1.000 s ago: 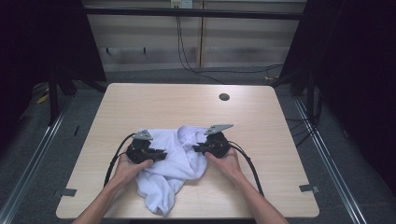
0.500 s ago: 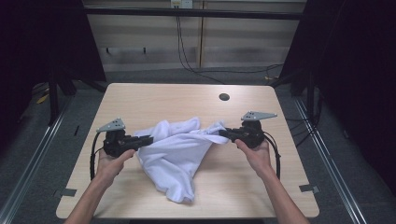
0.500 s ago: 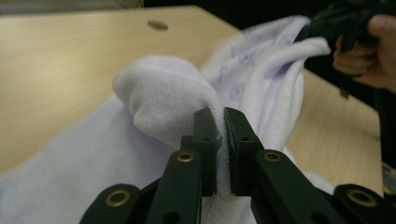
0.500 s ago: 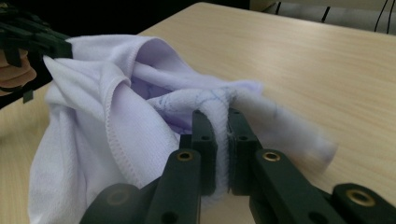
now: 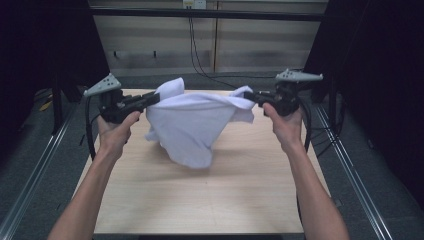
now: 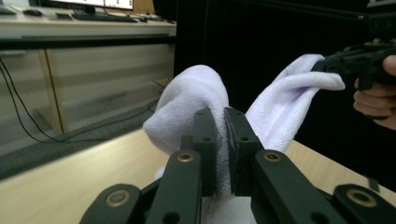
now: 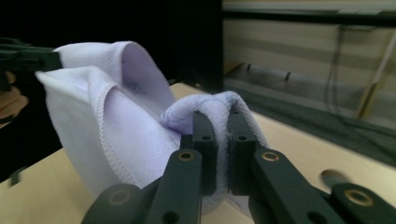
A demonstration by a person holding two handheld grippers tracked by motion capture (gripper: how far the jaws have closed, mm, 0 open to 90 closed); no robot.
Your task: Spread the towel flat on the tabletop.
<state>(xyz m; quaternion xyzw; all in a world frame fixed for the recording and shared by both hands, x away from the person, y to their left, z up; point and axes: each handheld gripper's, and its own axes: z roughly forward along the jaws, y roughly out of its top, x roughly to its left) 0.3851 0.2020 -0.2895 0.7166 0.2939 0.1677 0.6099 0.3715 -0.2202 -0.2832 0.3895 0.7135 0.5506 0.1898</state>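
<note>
The white cloth (image 5: 192, 125) hung in the air above the far half of the wooden table (image 5: 210, 200), stretched between both grippers and sagging to a point in the middle. The left gripper (image 5: 156, 98) was clenched on the cloth's left corner, and the right gripper (image 5: 248, 96) pinched its right corner; in each gripper view the jaws were pressed together on a fold of fabric. A small dark round mark (image 7: 332, 177) sat on the tabletop at the far side. Black cables (image 5: 200, 60) hung down the panelled wall (image 5: 150, 40) beyond the table. No readable writing appeared on the cloth.
</note>
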